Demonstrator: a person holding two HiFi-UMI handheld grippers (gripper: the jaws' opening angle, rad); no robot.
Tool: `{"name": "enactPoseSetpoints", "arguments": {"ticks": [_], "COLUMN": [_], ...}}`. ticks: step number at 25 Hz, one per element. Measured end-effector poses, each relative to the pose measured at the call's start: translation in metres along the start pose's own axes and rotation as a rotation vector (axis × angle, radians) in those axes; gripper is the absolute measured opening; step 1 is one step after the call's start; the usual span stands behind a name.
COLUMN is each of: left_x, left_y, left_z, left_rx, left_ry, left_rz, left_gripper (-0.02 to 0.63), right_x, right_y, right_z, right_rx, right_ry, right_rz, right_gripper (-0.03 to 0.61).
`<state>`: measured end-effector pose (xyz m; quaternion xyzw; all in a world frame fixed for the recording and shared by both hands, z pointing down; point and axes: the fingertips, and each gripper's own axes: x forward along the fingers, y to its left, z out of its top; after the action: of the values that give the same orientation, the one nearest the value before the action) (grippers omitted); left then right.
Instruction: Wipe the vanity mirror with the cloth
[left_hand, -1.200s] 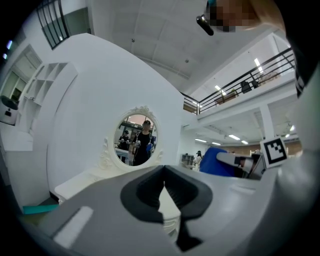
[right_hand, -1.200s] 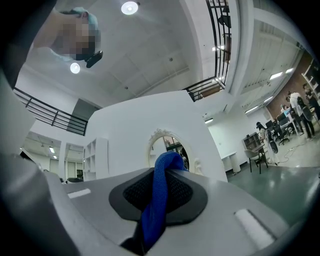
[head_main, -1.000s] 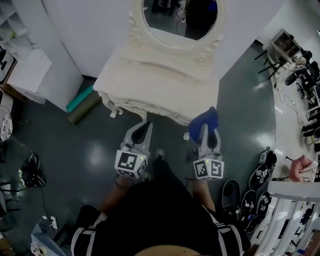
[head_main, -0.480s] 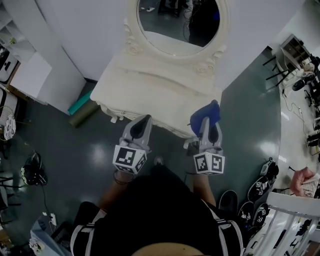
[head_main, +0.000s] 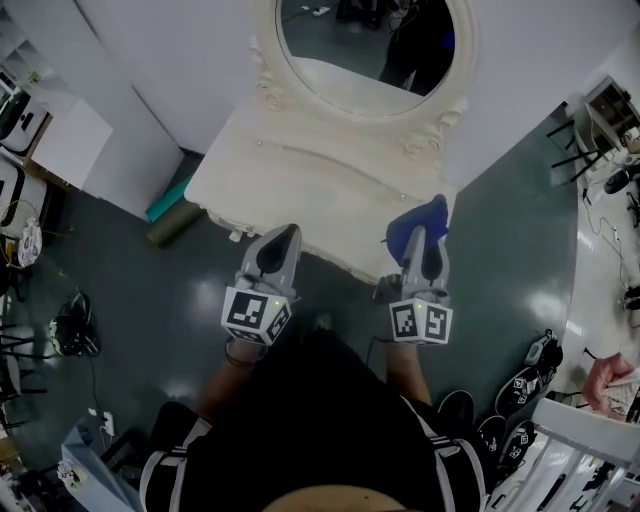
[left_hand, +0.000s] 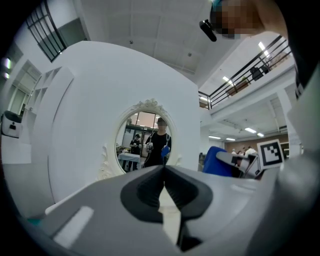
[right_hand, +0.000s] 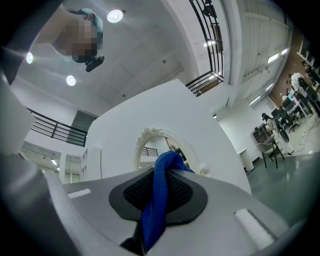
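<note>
- As I stand before it, the tabletop (head_main: 320, 190) carries the vanity mirror (head_main: 375, 45) at its back.
- My left tool (head_main: 284, 238) hangs over its near edge, jaws pressed together, empty.
- My right tool (head_main: 426, 240) grips the blue cloth (head_main: 419, 218), well short of the glass.

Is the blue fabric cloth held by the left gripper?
No, the blue fabric cloth is pinched between the jaws of the right gripper, while the left gripper is closed with nothing in it.
</note>
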<state>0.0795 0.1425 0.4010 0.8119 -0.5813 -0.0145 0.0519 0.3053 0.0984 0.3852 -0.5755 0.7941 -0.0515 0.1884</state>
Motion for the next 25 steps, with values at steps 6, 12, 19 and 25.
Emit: {"name": "enactPoseSetpoints", "arguments": {"ticks": [6, 12, 19, 25], "left_x": [0.03, 0.074, 0.13, 0.167], "left_y": [0.018, 0.044, 0.108, 0.163], "left_z": [0.014, 0.018, 0.042, 0.056], "left_rx": [0.007, -0.007, 0.025, 0.052], "left_ry": [-0.03, -0.029, -0.019, 0.008], "left_rz": [-0.032, -0.099, -0.2, -0.292], "left_gripper": [0.009, 0.009, 0.009, 0.009], "right_x": [0.031, 0.067, 0.131, 0.182], "right_y": [0.004, 0.005, 0.023, 0.035], "right_z": [-0.006, -0.012, -0.027, -0.041], "right_rx": [0.003, -0.01, -0.01, 0.013], "right_ry": [-0.017, -0.036, -0.061, -0.123], "right_rz": [-0.021, -0.066, -0.175, -0.296], "right_gripper": [0.046, 0.046, 0.046, 0.046]}}
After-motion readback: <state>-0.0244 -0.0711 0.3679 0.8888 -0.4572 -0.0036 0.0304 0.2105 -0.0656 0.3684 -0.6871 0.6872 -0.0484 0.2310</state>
